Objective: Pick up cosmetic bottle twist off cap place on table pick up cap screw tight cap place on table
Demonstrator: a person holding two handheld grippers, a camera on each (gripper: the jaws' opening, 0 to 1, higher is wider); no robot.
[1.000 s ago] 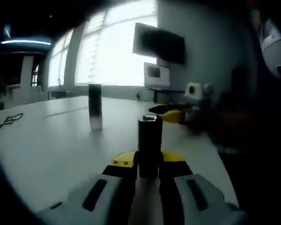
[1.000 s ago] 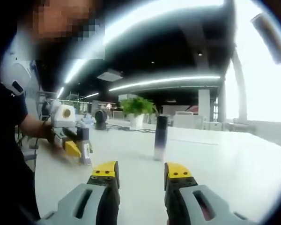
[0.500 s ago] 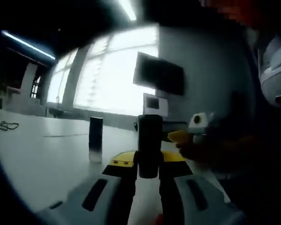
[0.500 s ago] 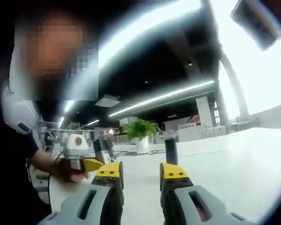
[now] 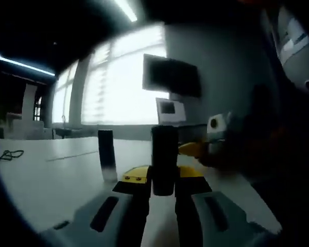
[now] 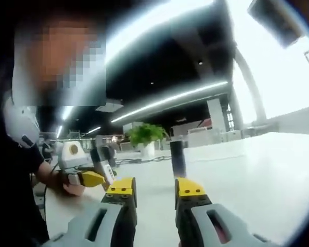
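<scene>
My left gripper (image 5: 164, 175) is shut on a dark upright cosmetic bottle (image 5: 164, 154), held above the white table (image 5: 51, 185). A second dark bottle (image 5: 106, 161) with a pale base stands on the table to the left of it. My right gripper (image 5: 193, 148) comes in from the right, its yellow tip close beside the held bottle. In the right gripper view my right gripper (image 6: 154, 186) is open with nothing between its jaws. The standing bottle (image 6: 177, 158) is just beyond it. At the left of that view the left gripper (image 6: 95, 175) holds its bottle (image 6: 102, 160).
A dark monitor (image 5: 172, 76) and a small screen (image 5: 168, 108) hang on the far wall. A cable (image 5: 7, 154) lies at the table's left. A potted plant (image 6: 144, 136) stands at the table's far side. A person's hand (image 6: 67, 182) and dark sleeve are at the left.
Both views have tilted up from the table. The right gripper has come closer to the bottle held in the left gripper. The left gripper has stayed shut on it.
</scene>
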